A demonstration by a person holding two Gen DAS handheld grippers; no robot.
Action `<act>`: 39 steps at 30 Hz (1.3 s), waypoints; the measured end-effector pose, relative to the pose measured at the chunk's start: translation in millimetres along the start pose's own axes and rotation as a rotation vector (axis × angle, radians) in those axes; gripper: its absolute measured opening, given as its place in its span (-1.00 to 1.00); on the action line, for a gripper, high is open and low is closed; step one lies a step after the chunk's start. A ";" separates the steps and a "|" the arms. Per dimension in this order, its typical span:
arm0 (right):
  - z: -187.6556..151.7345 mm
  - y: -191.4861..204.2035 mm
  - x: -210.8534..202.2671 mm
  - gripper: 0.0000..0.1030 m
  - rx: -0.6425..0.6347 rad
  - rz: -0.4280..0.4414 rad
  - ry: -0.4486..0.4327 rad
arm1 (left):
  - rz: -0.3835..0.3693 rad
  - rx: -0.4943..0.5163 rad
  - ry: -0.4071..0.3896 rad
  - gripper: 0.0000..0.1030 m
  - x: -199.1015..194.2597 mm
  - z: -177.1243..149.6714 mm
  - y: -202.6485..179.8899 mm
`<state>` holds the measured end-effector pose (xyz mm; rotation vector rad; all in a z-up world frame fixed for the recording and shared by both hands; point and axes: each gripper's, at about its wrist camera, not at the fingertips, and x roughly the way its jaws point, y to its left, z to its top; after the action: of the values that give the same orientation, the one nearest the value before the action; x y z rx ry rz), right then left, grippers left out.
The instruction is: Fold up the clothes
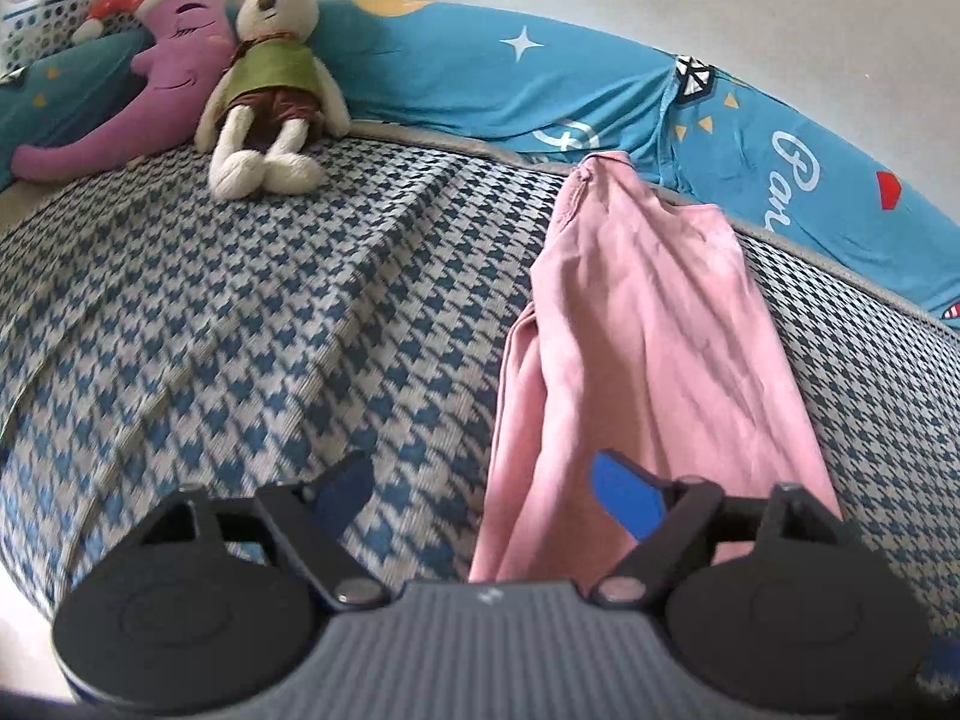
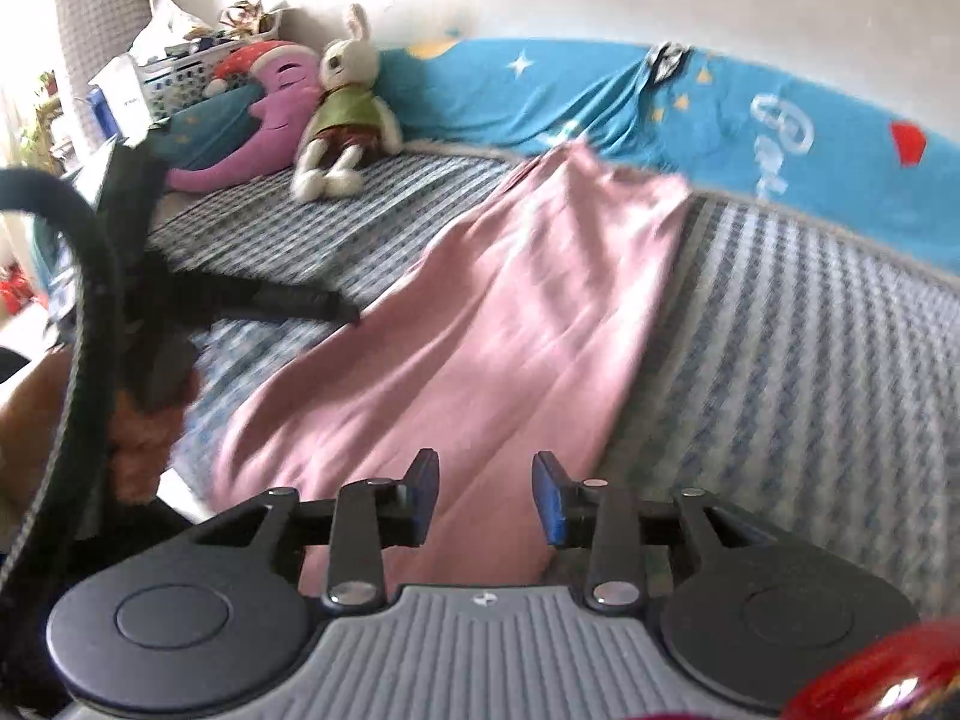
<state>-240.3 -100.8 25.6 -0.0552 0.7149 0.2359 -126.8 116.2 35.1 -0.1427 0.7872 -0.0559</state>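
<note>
Left wrist view is showing my left tool (image 1: 489, 495) standing wide apart, its blue pads gripping nothing; one pad (image 1: 627, 495) is hovering over the near end of the pink garment (image 1: 648, 324) and the other over bare cover. That garment is lying as a long, narrow, folded strip on the bed (image 1: 240, 276), which is wearing a blue-and-white houndstooth cover, and it is running from the near edge up to the far edge, where its top end is touching the blue printed bedding (image 1: 492, 90) bunched along the wall. Toward the far left corner of the bed a stuffed rabbit (image 1: 273, 90) in a green top is sitting upright, just beside a purple moon-shaped pillow (image 1: 162, 96) with a red cap, and a white basket (image 1: 36, 18) is showing behind them. From the right wrist view, which is blurred, my right tool (image 2: 486, 495) is standing partly open with a clear gap between its pads, and no cloth is pinched there; the pink garment (image 2: 480, 324) is lying below and beyond it. In that same view my left tool (image 2: 336, 309) is appearing as a dark shape reaching over the bed just left of the garment, with my left hand (image 2: 144, 432) behind it near the bed's near edge.
</note>
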 end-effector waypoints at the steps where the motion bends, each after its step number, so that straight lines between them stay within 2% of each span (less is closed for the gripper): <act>1: 5.9 -5.3 3.1 -0.26 -0.005 -0.013 -0.011 | -0.006 0.009 0.000 0.43 1.9 1.0 -1.4; 5: 24.0 -30.8 17.0 -0.19 0.031 -0.038 -0.056 | -0.029 0.047 0.004 0.25 7.9 3.5 -7.5; 10: 33.0 -63.7 32.9 -0.18 0.226 -0.020 -0.049 | -0.035 0.105 0.006 0.25 14.9 3.8 -16.2; 12: 35.3 -69.6 35.0 -0.17 0.269 -0.008 -0.045 | -0.030 0.126 0.006 0.16 18.2 4.0 -19.7; 14: 37.3 -74.3 37.4 -0.16 0.296 -0.007 -0.044 | -0.033 0.126 0.020 -0.13 22.6 5.4 -21.2; 15: 37.7 -75.2 37.3 -0.15 0.297 -0.015 -0.046 | -0.035 0.123 0.027 -0.17 24.7 5.6 -21.5; 17: 38.0 -75.3 38.3 -0.14 0.297 -0.029 -0.046 | -0.033 0.114 0.034 -0.44 27.2 5.5 -21.8; 18: 38.1 -75.1 38.7 -0.14 0.296 -0.033 -0.045 | -0.026 0.113 0.028 -0.49 26.9 5.7 -22.0; 20: 38.1 -74.5 40.1 -0.14 0.294 -0.036 -0.043 | -0.023 0.117 0.008 -0.74 22.8 6.4 -23.8; 21: 38.2 -74.3 40.6 -0.14 0.292 -0.037 -0.043 | -0.021 0.118 -0.001 -0.77 21.0 6.7 -24.8; 29: 36.4 -72.3 39.1 -0.14 0.272 -0.044 -0.041 | 0.002 0.038 0.022 -0.77 28.3 4.0 -11.6; 35: 35.1 -74.1 38.8 -0.14 0.282 -0.043 -0.034 | 0.017 0.011 0.026 -0.58 26.7 8.5 -8.7; 39: 35.3 -75.7 39.1 -0.13 0.298 -0.041 -0.032 | 0.009 -0.021 0.024 -0.55 23.6 13.2 -8.0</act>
<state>-171.4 -162.2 24.3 0.2169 0.7102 0.0892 -100.8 107.3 28.9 -0.1587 0.8124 -0.0413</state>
